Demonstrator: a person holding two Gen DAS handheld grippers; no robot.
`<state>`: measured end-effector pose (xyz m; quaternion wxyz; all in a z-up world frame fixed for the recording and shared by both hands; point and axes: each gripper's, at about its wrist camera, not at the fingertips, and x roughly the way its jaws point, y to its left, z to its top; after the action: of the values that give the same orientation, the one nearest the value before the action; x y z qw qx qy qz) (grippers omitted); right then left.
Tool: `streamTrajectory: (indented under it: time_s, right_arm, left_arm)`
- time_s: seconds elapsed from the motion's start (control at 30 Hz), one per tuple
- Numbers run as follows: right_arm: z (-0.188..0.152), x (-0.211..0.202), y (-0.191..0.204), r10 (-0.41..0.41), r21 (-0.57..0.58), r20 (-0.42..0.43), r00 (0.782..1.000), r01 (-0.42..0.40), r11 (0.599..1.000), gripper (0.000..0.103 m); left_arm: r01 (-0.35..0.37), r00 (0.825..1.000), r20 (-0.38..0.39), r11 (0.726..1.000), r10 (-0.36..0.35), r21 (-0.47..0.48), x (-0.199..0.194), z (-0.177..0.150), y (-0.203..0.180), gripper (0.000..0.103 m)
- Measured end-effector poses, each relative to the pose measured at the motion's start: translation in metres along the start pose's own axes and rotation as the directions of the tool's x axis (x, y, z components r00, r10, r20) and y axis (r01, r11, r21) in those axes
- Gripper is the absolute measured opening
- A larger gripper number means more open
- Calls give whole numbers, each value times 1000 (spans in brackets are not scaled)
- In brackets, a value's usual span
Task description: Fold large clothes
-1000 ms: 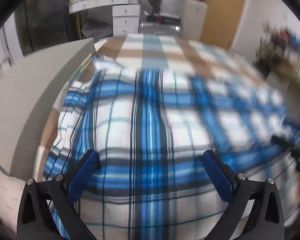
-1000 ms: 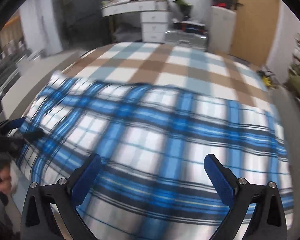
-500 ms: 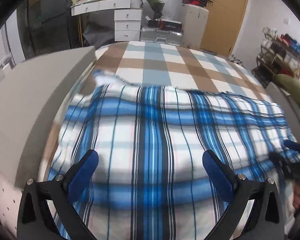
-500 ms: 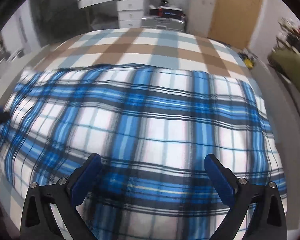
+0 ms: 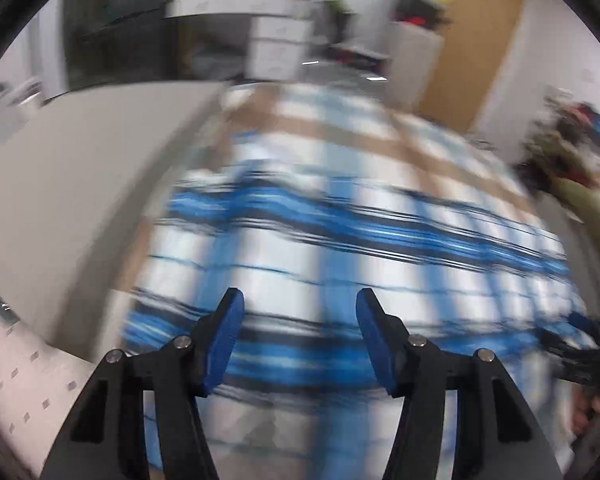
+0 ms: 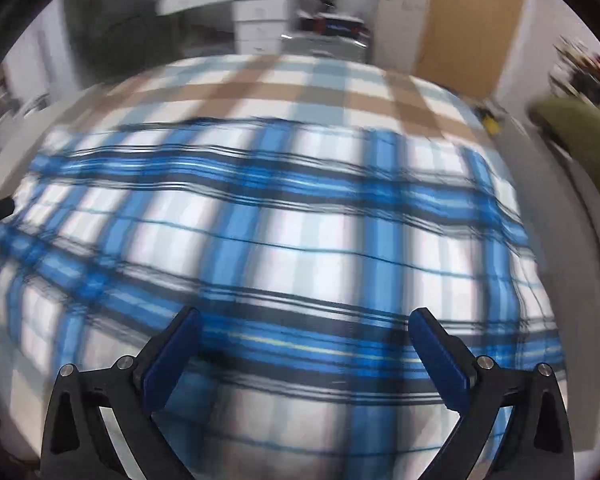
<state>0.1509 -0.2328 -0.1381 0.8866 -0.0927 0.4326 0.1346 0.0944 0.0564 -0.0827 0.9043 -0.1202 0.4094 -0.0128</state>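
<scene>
A large blue, white and black plaid cloth (image 6: 284, 240) lies spread flat on the bed (image 6: 300, 80), over a bedspread checked in tan, pale blue and white. Its long axis runs crosswise in front of both tools, from the person's left to right, and the far edge lies well short of the far end of the bed, so a wide band of the bedspread shows beyond it. Both views are smeared by motion, so the fine folds along the edges cannot be made out.

The left tool (image 5: 298, 324) hangs over the near left part of the cloth, pointing down at it at a slant. Its blue pads (image 5: 224, 340) stand about half apart and are closing; cloth fills the view between them, but they do not press on it, and whether any fold has risen into the gap is lost in the blur. To its left a plain grey panel (image 5: 80, 200) runs along the side of the bed.

The right tool (image 6: 302, 354) is spread wide over the near right part of the cloth, its pads well apart, gripping nothing, with the plaid lying under and beyond it. Its black tips (image 5: 580, 344) also show at the right edge of the left view, low by the cloth's near edge.

Beyond the bed stand white drawers (image 6: 260, 28) and a wooden door (image 6: 472, 28).
</scene>
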Motion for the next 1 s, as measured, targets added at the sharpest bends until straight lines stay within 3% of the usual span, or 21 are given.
streamTrajectory:
  time_s: [0.13, 0.2, 0.23, 0.27, 0.33, 0.37, 0.43, 0.5, 0.57, 0.73, 0.9, 1.0]
  right_arm:
    - [0, -12, 42, 128, -120, 32, 991, -124, 985, 103]
    - [-6, -8, 54, 123, -171, 11, 992, -119, 978, 103]
    - [-11, -3, 53, 103, -185, -4, 995, -102, 977, 103]
    - [-15, -1, 48, 97, -177, -13, 995, -98, 979, 103]
    - [-24, -2, 24, 100, -110, -15, 995, -102, 989, 103]
    - [-29, -1, 8, 77, -76, -19, 997, -79, 994, 103]
    - [-36, -2, -18, 116, 4, -14, 993, -116, 993, 103]
    - [-40, -8, -32, 80, 51, -1, 997, -80, 996, 103]
    - [-41, -13, -37, 26, 73, 16, 1000, -27, 997, 103]
    - [-31, -23, -22, 93, 78, 74, 993, -98, 992, 103]
    - [-22, -28, 9, 140, -11, 109, 984, -140, 990, 103]
    - [-23, -33, 16, 148, -28, 117, 982, -146, 989, 103]
  left_arm:
    - [126, 991, -63, 981, -117, 148, 7, -19, -60, 54]
    - [98, 989, -131, 972, -71, 214, 23, -35, -76, 54]
    - [55, 991, -132, 970, -24, 238, 26, -41, -77, 55]
    - [55, 991, -129, 970, -25, 236, 25, -43, -72, 56]
    - [81, 989, -137, 983, -59, 162, 16, -43, -54, 56]
    - [72, 990, -132, 990, -56, 122, 9, -43, -43, 56]
    - [48, 994, -99, 997, -41, 66, -10, -48, -24, 56]
    - [-9, 998, -67, 1000, 10, 15, -31, -56, -7, 56]
    - [-14, 999, -45, 996, 11, -85, -51, -67, 11, 56]
    - [128, 991, -2, 940, -136, -315, -63, -86, 43, 56]
    - [161, 980, -30, 877, -196, -452, -38, -90, 52, 55]
    - [172, 983, 29, 845, -183, -506, -41, -86, 59, 56]
